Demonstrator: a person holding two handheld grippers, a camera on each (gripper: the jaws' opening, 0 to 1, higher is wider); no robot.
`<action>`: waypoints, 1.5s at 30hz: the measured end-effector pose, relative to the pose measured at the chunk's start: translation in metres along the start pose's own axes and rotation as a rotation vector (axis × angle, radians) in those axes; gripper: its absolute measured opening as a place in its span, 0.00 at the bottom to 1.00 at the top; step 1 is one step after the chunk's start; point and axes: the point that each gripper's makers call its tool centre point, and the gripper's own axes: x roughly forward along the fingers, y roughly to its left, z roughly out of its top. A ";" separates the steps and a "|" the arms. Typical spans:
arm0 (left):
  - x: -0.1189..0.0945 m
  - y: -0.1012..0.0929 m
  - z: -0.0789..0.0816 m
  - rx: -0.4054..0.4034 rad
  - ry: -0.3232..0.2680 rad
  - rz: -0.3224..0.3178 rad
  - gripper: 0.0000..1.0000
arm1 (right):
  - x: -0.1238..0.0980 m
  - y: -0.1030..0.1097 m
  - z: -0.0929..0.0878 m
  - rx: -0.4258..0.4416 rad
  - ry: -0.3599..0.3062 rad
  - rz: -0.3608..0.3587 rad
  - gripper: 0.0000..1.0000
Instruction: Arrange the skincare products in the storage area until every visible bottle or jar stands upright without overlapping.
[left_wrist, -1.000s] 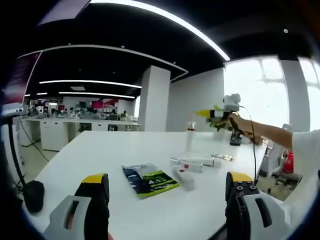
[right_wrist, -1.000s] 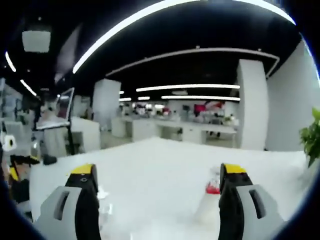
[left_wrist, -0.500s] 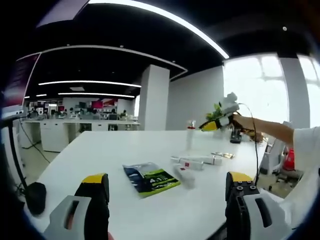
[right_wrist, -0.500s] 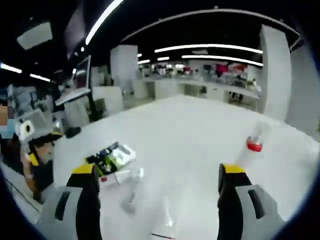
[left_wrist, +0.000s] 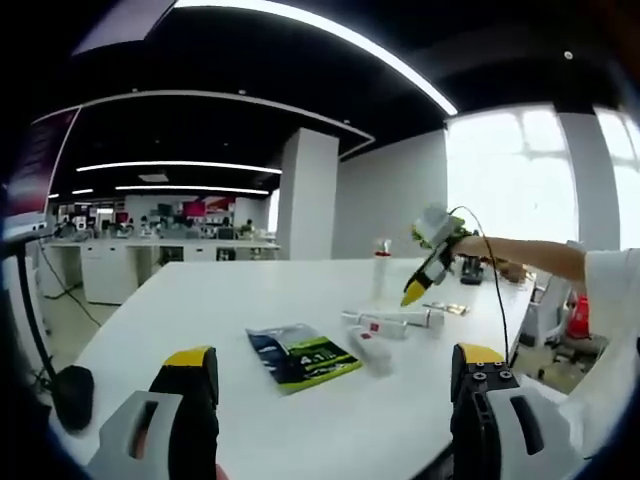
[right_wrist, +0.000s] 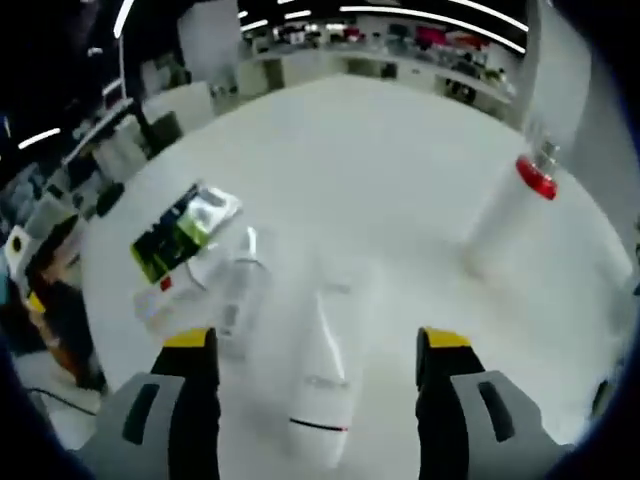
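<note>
Yellow-tipped grey jaws of the right gripper (right_wrist: 310, 345) stand spread apart, holding nothing, above the white table (right_wrist: 400, 170).

- White tube (right_wrist: 325, 385): lies on its side directly between and beyond the right jaws, tapering away from them, a thin dark line near its broad end. Motion blur softens its outline.
- Clear bottle (right_wrist: 238, 290): lying flat, just past the left jaw of that gripper, near the tube; blurred, contents unreadable.
- Small white box with red mark (right_wrist: 160, 295): beside the clear bottle, further out to that side.
- Green-and-black packet (right_wrist: 185, 232): flat on the table, just beyond the box.
- Tall white bottle with red collar (right_wrist: 505, 215): upright, well apart from the tube, ahead of the right jaw.

Left gripper (left_wrist: 335, 365): jaws parted, nothing between them, hanging over the near table edge. Ahead of it lie the packet (left_wrist: 300, 357), then the white containers (left_wrist: 385, 325) on their sides, and beyond them the upright bottle (left_wrist: 380, 270). The right gripper (left_wrist: 425, 265) shows there pointing down toward the lying containers, held by a hand (left_wrist: 470, 248).
</note>
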 end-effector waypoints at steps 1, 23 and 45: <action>0.000 0.000 0.000 0.000 -0.001 0.000 1.00 | 0.001 -0.001 -0.006 0.007 0.040 -0.002 0.76; 0.001 -0.004 0.000 0.012 0.005 -0.014 1.00 | 0.020 -0.015 -0.026 0.070 0.323 -0.098 0.41; 0.001 -0.009 0.000 0.020 0.004 -0.032 0.98 | 0.022 -0.005 -0.038 0.000 0.452 -0.051 0.33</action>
